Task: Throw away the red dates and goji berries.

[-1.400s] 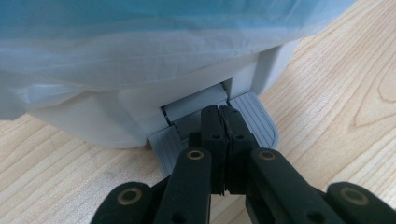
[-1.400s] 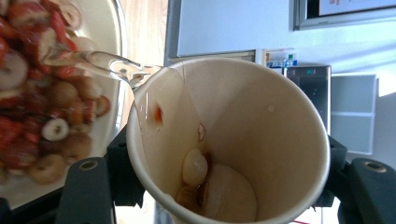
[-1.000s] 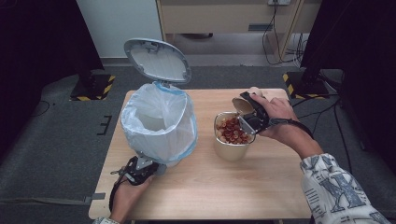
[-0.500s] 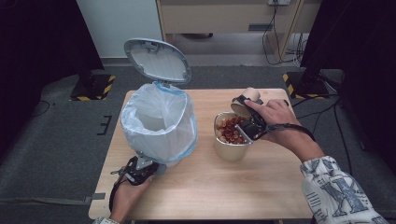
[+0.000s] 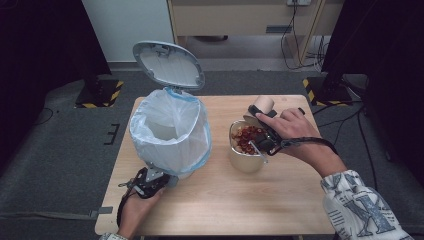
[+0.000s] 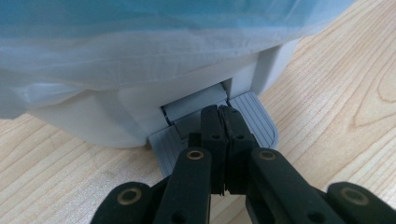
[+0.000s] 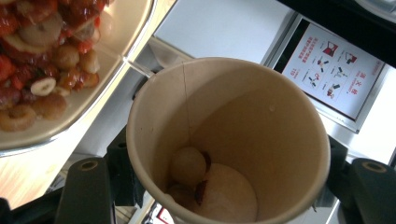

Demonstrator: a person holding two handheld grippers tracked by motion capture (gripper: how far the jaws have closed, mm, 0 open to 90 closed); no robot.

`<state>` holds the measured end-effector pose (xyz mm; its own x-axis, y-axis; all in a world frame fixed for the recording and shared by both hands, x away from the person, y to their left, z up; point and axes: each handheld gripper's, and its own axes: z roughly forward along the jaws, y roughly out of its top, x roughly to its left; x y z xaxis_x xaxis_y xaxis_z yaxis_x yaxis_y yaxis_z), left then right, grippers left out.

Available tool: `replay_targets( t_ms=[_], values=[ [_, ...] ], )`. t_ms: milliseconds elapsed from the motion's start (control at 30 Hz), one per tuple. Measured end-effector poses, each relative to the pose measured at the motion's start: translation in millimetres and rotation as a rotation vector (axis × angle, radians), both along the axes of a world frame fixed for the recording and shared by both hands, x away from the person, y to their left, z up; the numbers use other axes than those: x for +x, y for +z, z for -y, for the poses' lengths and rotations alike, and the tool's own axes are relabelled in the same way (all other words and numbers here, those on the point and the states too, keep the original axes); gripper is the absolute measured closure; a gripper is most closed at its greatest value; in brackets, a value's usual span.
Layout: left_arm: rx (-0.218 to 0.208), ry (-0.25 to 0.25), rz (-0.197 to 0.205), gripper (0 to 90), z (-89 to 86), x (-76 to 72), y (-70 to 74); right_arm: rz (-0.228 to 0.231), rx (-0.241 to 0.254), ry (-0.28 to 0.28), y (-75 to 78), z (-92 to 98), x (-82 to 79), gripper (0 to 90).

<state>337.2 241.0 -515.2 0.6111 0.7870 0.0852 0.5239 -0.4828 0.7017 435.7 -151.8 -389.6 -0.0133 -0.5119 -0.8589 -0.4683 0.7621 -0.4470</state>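
Right gripper view: tongs (image 7: pixel 224 182) clamp paper cup (image 7: pixel 233 140).

**Both hands low at the table, both sets of jaws drawn in**

Left hand (image 5: pixel 134 207) comes in from the near edge, forearm short in the high view, wrist level. Left gripper (image 6: pixel 223 122) points forward and slightly down, its black jaws pressed flat together, tips meeting. Over on the other side, the right forearm in a patterned sleeve reaches in diagonally. Right hand (image 5: pixel 290 131) wraps over the right gripper (image 5: pixel 265 131), tilted, jaws closed in tight on their load.
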Motion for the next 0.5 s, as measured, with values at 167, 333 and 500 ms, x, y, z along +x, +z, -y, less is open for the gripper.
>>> replay_targets(
  t_ms=[167,333,500],
  values=[
    [-0.003,0.000,-0.001,88.3,-0.2,0.1,0.0,0.008,-0.038,-0.030,-0.8,5.2,7.1,31.6],
    [-0.001,0.000,0.000,88.3,-0.2,0.0,0.0,0.015,-0.031,-0.021,1.5,2.7,4.4,31.6],
    [-0.005,0.000,-0.001,88.2,-0.4,-0.1,0.0,0.025,-0.030,-0.024,1.1,2.6,2.5,31.3]
  ],
)
